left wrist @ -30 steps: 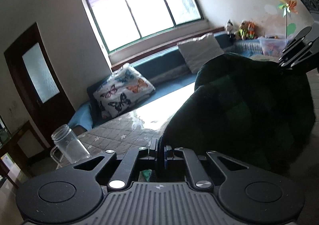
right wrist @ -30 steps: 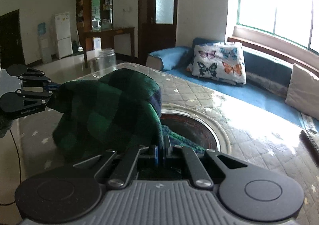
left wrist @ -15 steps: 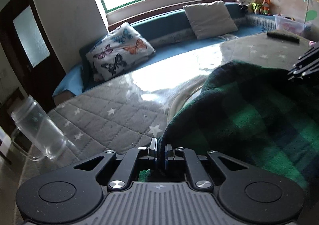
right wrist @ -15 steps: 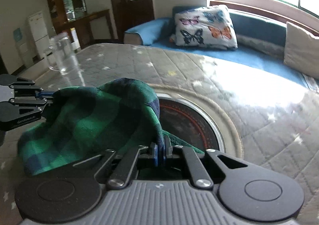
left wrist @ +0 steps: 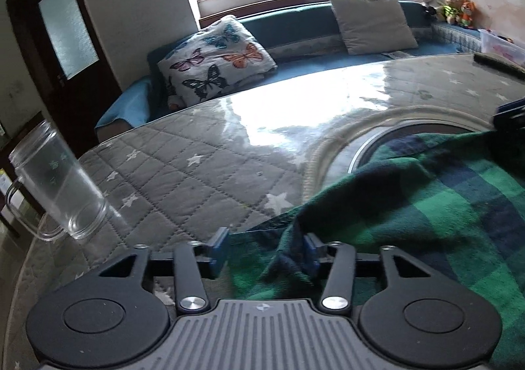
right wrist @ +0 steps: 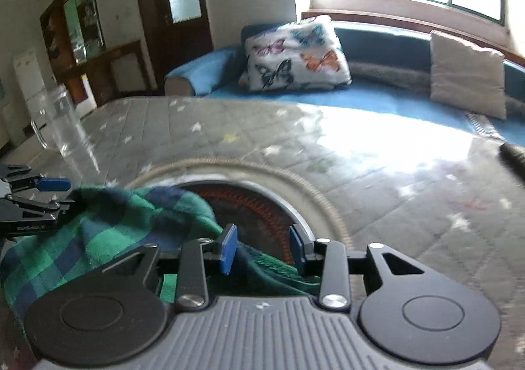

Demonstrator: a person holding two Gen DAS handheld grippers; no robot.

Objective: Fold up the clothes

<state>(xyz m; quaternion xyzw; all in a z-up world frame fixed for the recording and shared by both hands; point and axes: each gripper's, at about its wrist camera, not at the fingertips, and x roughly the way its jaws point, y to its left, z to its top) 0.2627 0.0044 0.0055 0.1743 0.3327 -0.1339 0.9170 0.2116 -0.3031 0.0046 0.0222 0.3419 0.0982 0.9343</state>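
Note:
A green and navy plaid garment (left wrist: 426, 206) lies on the quilted grey table (left wrist: 183, 166), partly over a round inset in the tabletop (right wrist: 259, 209). My left gripper (left wrist: 265, 253) is open with its blue pads either side of the garment's near edge. My right gripper (right wrist: 262, 247) is open too, and the garment's (right wrist: 108, 232) edge lies between its pads. The left gripper also shows at the left edge of the right wrist view (right wrist: 42, 193). The right gripper shows at the right edge of the left wrist view (left wrist: 510, 115).
A clear glass mug (left wrist: 55, 183) stands on the table's left side, also in the right wrist view (right wrist: 62, 127). A dark remote (right wrist: 513, 156) lies at the table's far right. A blue bench with a butterfly pillow (left wrist: 216, 58) and a grey pillow (left wrist: 370, 22) runs behind the table.
Both grippers came down to the table with the garment and opened, letting go of it. The garment now lies flat on the table instead of hanging between them.

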